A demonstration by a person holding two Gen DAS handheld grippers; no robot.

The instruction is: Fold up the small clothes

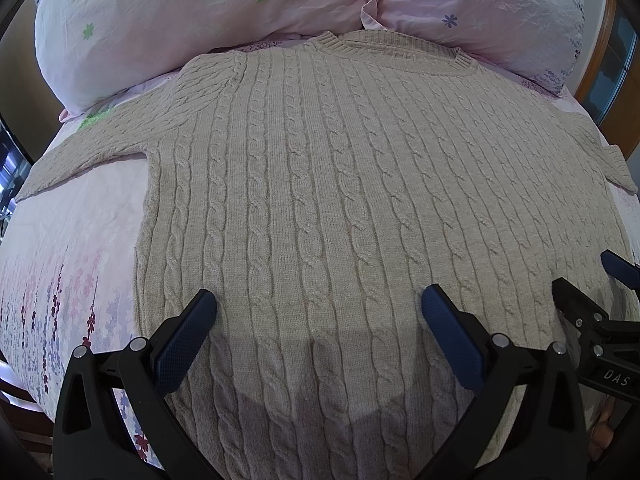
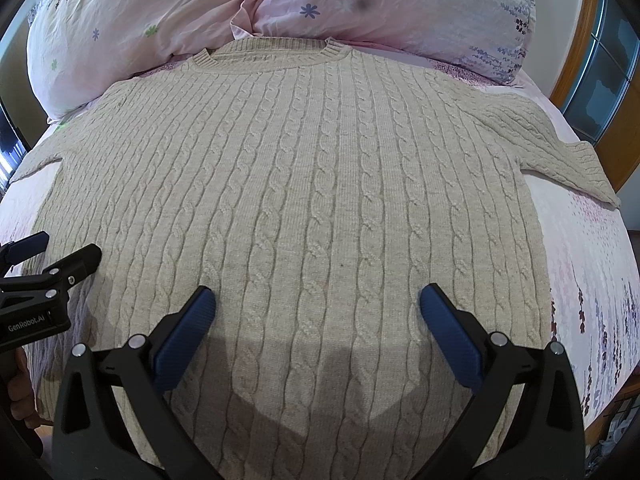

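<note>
Sweater: I see the beige cable-knit sweater (image 1: 320,184) spread flat on the bed (image 1: 60,248), collar at 12 o'clock, sleeves out toward 9 and 3.
Left gripper (image 1: 318,312): I have it spread wide above the hem, holding nothing.
Right gripper (image 2: 316,308): likewise spread wide, empty.
Pillows (image 2: 360,4): at 12 o'clock, touching the collar.

Two floral pillows (image 1: 208,12) at head of pink floral bedsheet (image 1: 72,248).

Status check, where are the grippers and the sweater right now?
Left gripper and right gripper open, above hem end. Sweater flat on bed, unfolded, sleeves out. Pillows past collar.
</note>
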